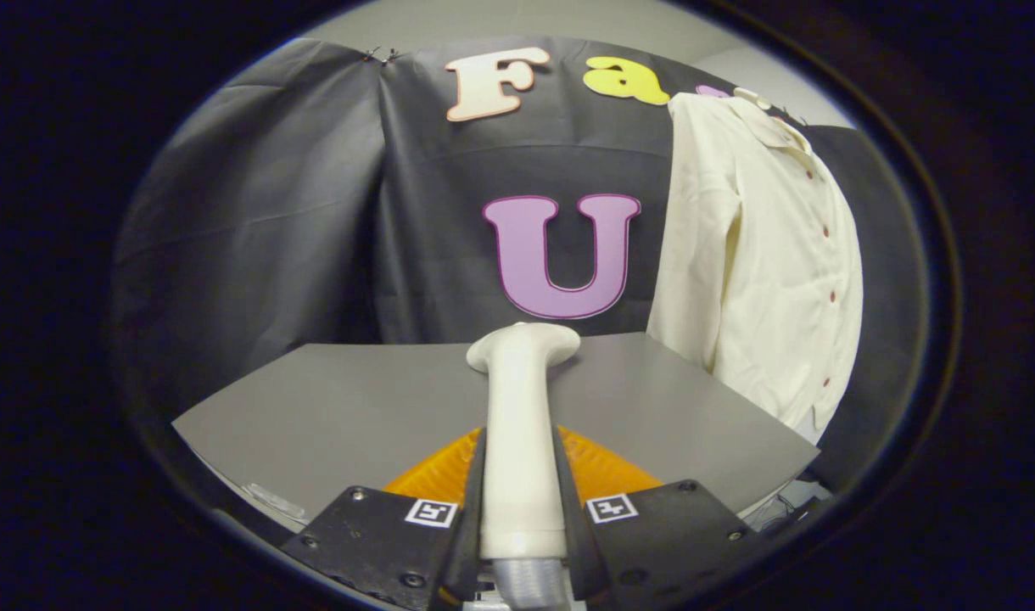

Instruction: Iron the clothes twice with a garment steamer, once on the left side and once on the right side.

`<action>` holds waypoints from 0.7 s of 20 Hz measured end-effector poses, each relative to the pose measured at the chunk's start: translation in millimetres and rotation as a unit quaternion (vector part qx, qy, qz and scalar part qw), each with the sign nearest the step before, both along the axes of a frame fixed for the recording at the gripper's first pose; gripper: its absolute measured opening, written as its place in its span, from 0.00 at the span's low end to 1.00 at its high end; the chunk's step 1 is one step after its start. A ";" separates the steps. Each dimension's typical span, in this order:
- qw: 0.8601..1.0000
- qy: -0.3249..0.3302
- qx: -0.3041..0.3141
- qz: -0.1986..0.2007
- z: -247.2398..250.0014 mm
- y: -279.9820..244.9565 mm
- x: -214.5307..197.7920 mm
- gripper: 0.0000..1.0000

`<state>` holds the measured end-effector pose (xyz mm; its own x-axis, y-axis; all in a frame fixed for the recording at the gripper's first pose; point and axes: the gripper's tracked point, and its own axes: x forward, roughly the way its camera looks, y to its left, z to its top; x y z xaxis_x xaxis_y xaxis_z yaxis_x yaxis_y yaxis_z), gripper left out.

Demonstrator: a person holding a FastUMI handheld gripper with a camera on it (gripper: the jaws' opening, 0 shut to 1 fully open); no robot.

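Steamer in jaws, shirt not yet reached.
Jaws were clamped on both sides of the cream plastic garment steamer (522,424), its head pointing fwd over the grey flat surface (331,416). Cream button-up shirt (763,255) hung well apart, to the right, vs. the booth wall. Risk: the smooth handle could twist in the grip on the swing right. An orange textured pad (602,471) lay under the steamer; nothing blocked the way.

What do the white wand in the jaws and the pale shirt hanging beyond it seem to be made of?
The garment steamer, clamped between the gripper's jaws, looks like smooth moulded plastic: an even, faintly glossy cream surface with rounded edges. The shirt looks like soft woven cloth, perhaps cotton: matt, with loose folds and small dark buttons down the front.
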<state>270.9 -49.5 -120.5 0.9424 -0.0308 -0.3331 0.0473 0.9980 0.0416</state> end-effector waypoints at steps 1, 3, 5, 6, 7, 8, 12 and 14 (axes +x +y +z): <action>1.000 -0.006 0.002 0.000 0.1 -1.3 -1.5 0.40; 1.000 -0.008 0.015 -0.001 -1.2 -0.7 -3.9 0.39; 0.999 -0.014 0.029 -0.001 0.7 -1.1 -3.1 0.39; 0.999 -0.019 0.032 0.000 2.7 -1.4 -3.7 0.39; 0.999 -0.028 0.035 0.000 5.0 -0.4 -3.9 0.38; 0.999 -0.039 0.037 -0.001 7.6 -1.6 -2.8 0.38; 0.997 -0.061 0.054 -0.001 18.9 -2.2 -7.5 0.38; 0.995 -0.079 0.061 0.006 34.5 -3.5 -15.1 0.38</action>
<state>255.7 -53.0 -86.0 0.9835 0.0115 -0.1806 0.0193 0.9856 0.1678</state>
